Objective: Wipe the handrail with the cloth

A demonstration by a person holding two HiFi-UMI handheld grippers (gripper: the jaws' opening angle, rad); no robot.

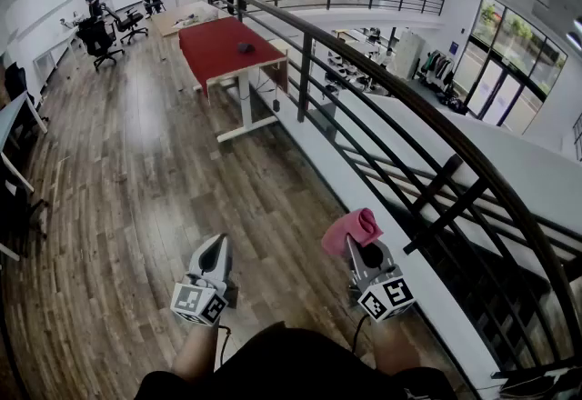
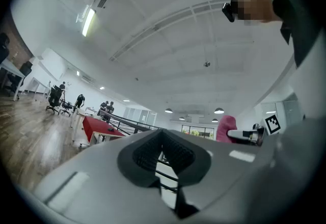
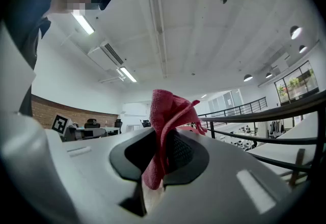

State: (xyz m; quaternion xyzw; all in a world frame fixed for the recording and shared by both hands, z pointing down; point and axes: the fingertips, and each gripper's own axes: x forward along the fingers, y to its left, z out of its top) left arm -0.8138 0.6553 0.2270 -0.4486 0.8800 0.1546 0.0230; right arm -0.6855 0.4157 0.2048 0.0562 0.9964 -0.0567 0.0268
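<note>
**Two hand-held grippers, cloth carried, handrail not yet touched**

Left gripper (image 1: pixel 215 251): jaws drawn together on nothing, held low over the wood floor (image 1: pixel 136 171) and well apart from the rail, probably as the spare hand. Right gripper (image 1: pixel 360 246): jaws clamped on the pink cloth (image 1: pixel 353 227), pinched at its lower part so a loose tuft stands beyond the tips, likely so that fabric rather than jaw meets the metal. Handrail (image 1: pixel 306 29): dark, curving right and far of the cloth.
</note>
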